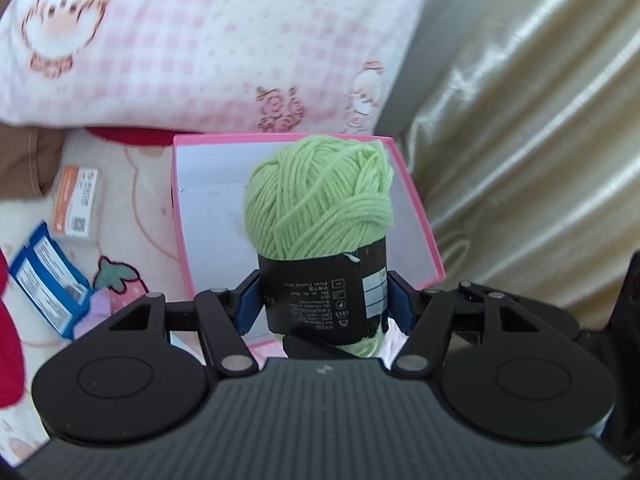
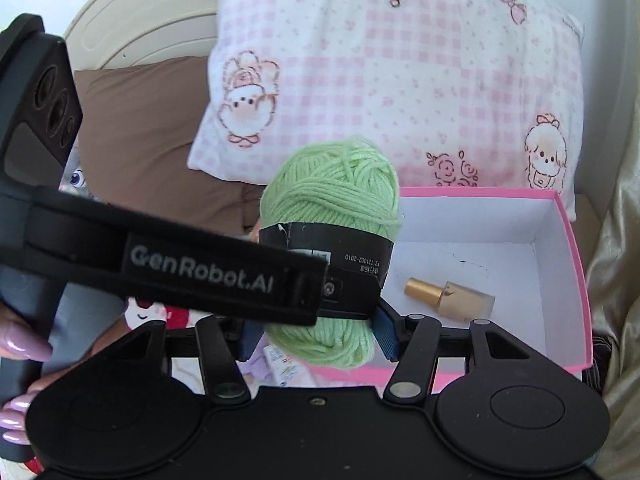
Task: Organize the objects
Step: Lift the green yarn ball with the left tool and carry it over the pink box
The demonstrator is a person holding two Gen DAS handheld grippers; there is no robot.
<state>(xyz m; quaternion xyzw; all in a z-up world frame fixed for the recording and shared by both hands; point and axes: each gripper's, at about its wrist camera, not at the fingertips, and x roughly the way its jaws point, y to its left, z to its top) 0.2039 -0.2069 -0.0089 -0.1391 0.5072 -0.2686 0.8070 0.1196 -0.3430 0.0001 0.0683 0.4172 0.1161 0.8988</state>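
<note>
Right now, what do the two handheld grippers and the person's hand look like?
Both the left gripper and right gripper are matte black, with round side discs, silver pivot pins and blue pads. A strap reads GenRobot.AI. The hand has long glossy lilac nails.

The pink box point(image 2: 568, 280) lies open from above; only a small bottle point(image 2: 452, 296) occupies its floor.
</note>
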